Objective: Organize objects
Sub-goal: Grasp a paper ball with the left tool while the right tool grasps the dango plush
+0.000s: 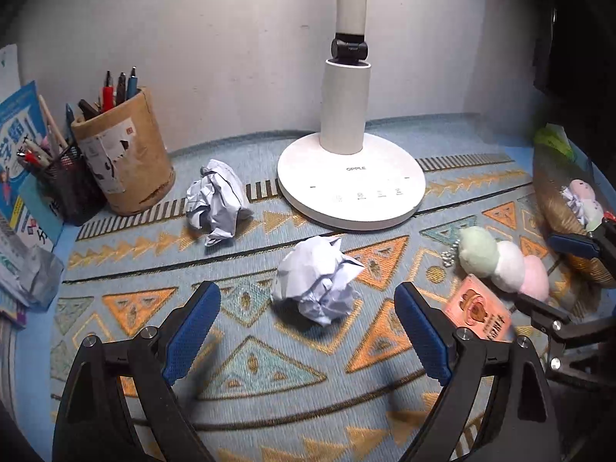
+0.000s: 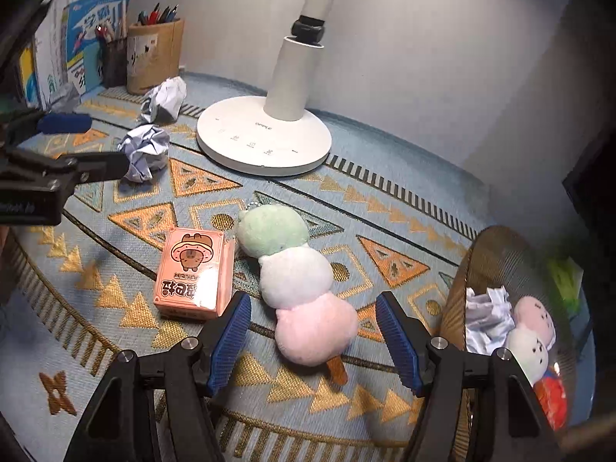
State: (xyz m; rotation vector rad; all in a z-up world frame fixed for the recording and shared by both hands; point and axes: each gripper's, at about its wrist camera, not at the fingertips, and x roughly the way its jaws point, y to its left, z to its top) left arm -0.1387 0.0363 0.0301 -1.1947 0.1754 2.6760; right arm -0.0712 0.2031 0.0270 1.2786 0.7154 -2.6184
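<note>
Two grippers hang over the cluttered desk mat, both gaping and empty.

The left gripper faces a crumpled paper ball; the right gripper straddles the dango plush without pinching it, beside the woven basket.

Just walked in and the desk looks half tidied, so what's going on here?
A person is tidying a desk with a claw in each hand. The left claw is open, aimed at a crumpled paper ball on the patterned mat. The right claw is open around the pink end of a three-ball plush, not gripping it. A pink card box lies beside the plush. The basket on the right already holds paper and a small plush.
</note>
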